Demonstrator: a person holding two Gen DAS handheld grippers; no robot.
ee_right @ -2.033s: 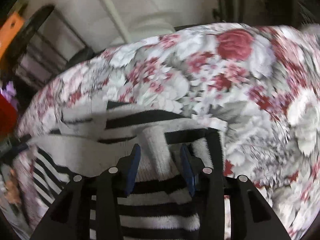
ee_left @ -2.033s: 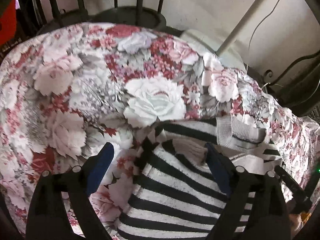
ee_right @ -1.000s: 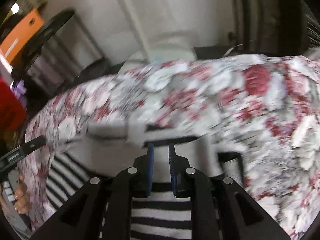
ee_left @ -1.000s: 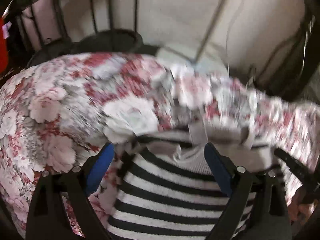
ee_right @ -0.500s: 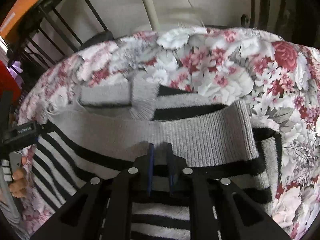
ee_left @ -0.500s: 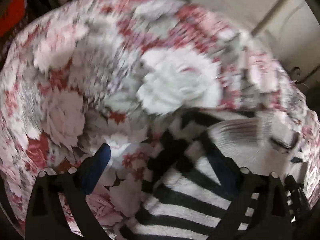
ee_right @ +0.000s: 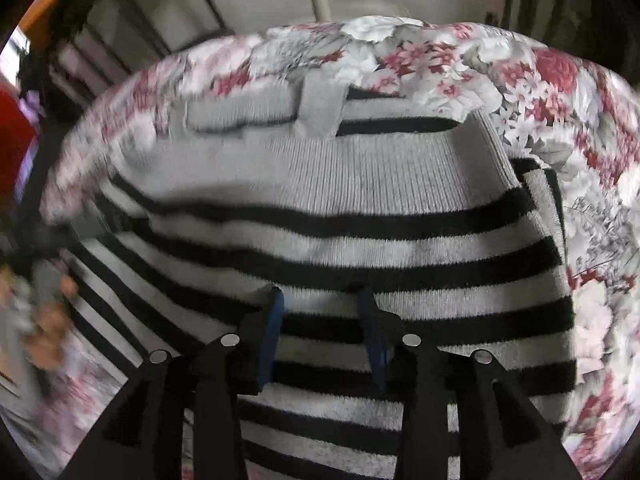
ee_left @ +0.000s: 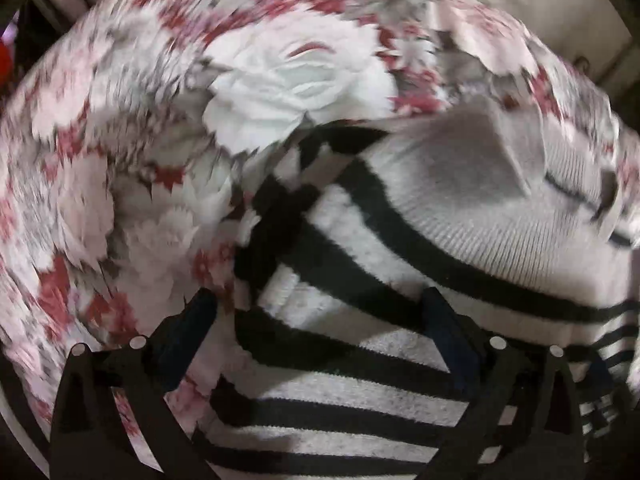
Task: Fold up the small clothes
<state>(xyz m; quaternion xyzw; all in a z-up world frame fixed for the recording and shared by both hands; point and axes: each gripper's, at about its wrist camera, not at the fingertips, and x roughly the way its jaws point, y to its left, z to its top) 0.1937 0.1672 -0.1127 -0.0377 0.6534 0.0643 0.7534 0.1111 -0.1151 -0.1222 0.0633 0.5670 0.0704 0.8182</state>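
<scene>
Striped sweater (ee_right: pixel 360 240) on floral cloth (ee_left: pixel 120 160), under both grippers' opening jaws, neither pinching it.

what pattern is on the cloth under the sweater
A floral print of white, pink and red roses on the cloth, clearest in the right wrist view, beneath the striped sweater.

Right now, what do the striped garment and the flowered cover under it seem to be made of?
Striped garment: soft knit, likely wool or acrylic; ribbed grey band and fuzzy stripes show. Flowered cover: thin printed woven cloth, perhaps cotton; matte, wrinkled.
</scene>
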